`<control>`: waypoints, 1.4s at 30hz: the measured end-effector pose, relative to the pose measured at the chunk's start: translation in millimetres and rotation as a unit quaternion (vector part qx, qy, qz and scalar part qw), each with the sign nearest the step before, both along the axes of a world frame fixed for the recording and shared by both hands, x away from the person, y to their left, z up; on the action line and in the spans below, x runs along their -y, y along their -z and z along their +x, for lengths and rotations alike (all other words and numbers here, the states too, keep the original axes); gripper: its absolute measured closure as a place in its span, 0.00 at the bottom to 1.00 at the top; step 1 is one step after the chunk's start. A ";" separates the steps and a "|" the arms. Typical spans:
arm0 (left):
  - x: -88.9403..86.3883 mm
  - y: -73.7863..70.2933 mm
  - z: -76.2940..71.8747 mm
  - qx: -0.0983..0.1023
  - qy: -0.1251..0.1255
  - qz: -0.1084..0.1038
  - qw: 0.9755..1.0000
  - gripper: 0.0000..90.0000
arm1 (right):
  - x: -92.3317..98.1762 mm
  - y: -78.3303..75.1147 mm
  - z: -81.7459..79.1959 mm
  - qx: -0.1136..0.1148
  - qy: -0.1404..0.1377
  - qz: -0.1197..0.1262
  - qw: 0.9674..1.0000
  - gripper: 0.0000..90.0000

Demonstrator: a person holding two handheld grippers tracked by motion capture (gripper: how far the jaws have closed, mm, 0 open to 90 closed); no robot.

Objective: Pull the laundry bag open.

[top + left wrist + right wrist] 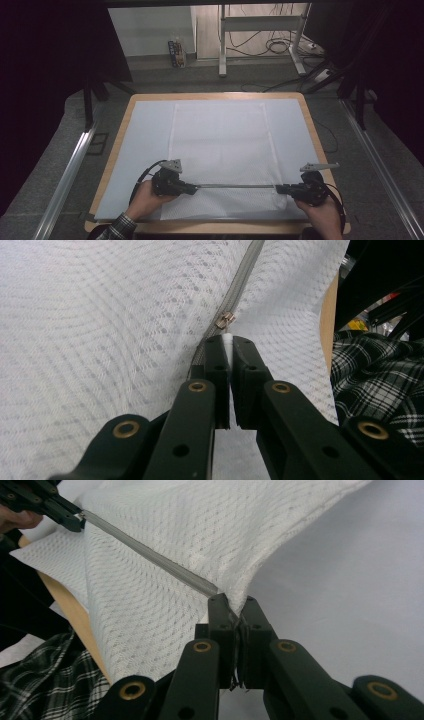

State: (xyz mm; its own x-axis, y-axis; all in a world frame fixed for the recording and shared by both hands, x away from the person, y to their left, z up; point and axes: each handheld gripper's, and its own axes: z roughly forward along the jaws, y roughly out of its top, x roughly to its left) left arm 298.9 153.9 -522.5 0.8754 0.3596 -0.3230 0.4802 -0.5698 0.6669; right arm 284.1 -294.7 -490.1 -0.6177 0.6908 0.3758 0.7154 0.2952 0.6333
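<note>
While both grippers clench zipper (235, 186) ends, zipper runs left-right between them; slider (226, 320) just ahead of left gripper (229, 341), right gripper (235, 605) anchoring.

In your left tool (229, 346) view, the fabric pinched between the jaws is hidden by them, and the grey zipper (242, 285) runs out past the top edge. In your right tool (233, 611) view, the jaws cover the zipper's end. From the high view, the white mesh cloth bag's (220, 145) near edge is too small to read, and your forearms are cut off at the bottom.
</note>
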 end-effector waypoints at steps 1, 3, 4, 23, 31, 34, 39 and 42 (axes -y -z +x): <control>-0.8 0.0 -0.3 -0.001 0.000 -0.002 1.000 0.96 | 0.0 -0.3 0.0 0.001 -0.001 -0.005 1.000 0.95; -1.4 -0.1 -1.3 -0.004 -0.001 -0.006 1.000 0.96 | -0.1 0.0 -0.1 0.000 -0.001 0.000 1.000 0.95; -1.6 -0.3 -1.8 -0.002 -0.002 -0.003 1.000 0.97 | -0.2 -0.1 0.0 0.001 -0.002 -0.001 1.000 0.95; -22.6 0.4 -8.4 -0.004 -0.016 -0.005 1.000 0.96 | -1.4 -0.6 -1.1 0.002 -0.007 -0.003 1.000 0.95; -37.2 1.0 -12.3 -0.003 -0.035 -0.007 0.999 0.96 | 0.5 -0.6 -1.9 0.003 -0.001 -0.007 1.000 0.95; -39.8 1.6 -13.8 -0.004 -0.035 -0.007 0.999 0.96 | 0.8 -0.3 -1.9 0.002 -0.002 -0.007 1.000 0.95; -41.3 1.3 -15.2 -0.004 -0.035 -0.006 0.999 0.96 | 0.7 -0.2 -2.0 0.001 -0.004 -0.007 1.000 0.95; -41.8 1.2 -15.4 -0.003 -0.036 -0.002 0.999 0.96 | 0.2 0.1 -2.1 0.001 -0.005 -0.008 1.000 0.95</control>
